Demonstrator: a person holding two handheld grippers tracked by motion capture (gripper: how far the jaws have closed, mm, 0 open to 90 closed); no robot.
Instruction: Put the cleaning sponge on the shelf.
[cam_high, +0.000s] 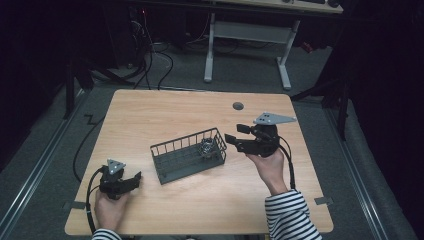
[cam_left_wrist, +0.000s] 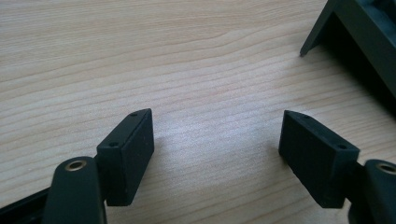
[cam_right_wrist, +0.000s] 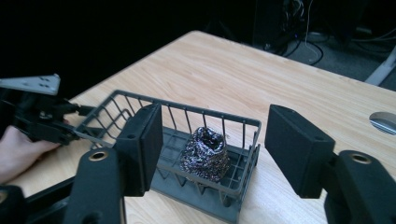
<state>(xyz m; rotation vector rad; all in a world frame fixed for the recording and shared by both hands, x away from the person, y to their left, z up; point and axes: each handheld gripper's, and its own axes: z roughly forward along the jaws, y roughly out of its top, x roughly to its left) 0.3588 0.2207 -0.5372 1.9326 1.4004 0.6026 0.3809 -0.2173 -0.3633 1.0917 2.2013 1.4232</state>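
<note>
Crinkled metallic scourer (cam_right_wrist: 206, 155), seemingly; gridded wire basket (cam_right_wrist: 233, 184).

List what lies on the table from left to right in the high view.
Left tongs → wire basket → shiny scrubber inside the basket's right end → right tongs, held off that end, nothing between the jaws.

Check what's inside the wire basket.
The wire basket holds one shiny metallic scrubber-like wad, standing at one end on the solid floor. The rest of the floor looks bare; the near jaw covers a strip of it in the right gripper view.
</note>
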